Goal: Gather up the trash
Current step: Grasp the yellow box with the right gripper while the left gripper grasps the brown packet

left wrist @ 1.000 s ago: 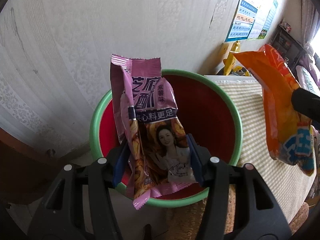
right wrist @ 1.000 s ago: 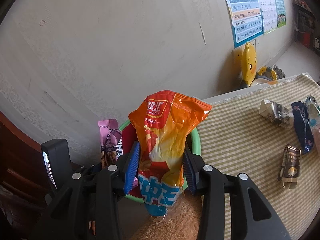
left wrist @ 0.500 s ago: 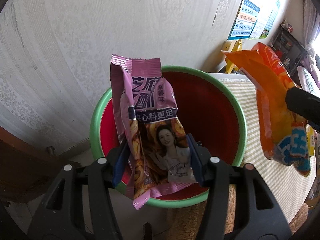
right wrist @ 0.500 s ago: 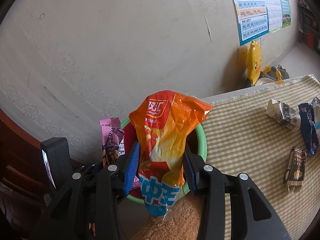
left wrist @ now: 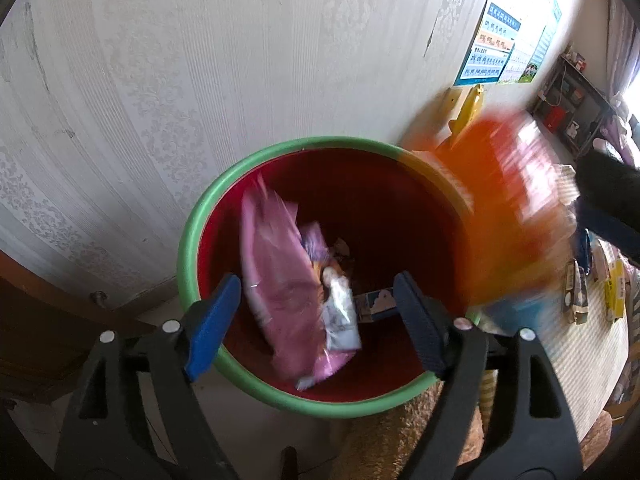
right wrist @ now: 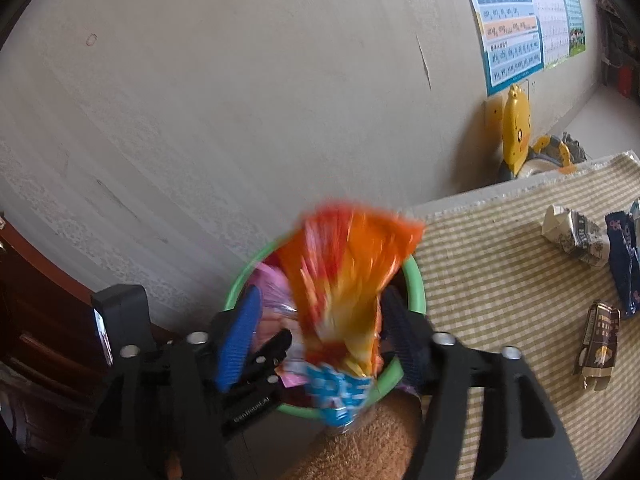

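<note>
I am working in a lived-in family room: patterned wallpaper (left wrist: 200, 80), children's learning charts (right wrist: 516, 20) pinned at two o'clock, a yellow duck toy (right wrist: 516, 132) below them, a checked cloth (right wrist: 500, 280) over the table at three o'clock, cluttered shelves (left wrist: 568, 92) far right, a plastic bin (left wrist: 192, 240) on the floor.

One green-rimmed bin (left wrist: 200, 216); two falling wrappers, one pink (left wrist: 280, 292), one orange (right wrist: 348, 280); three wrappers on the table (right wrist: 500, 280).
</note>
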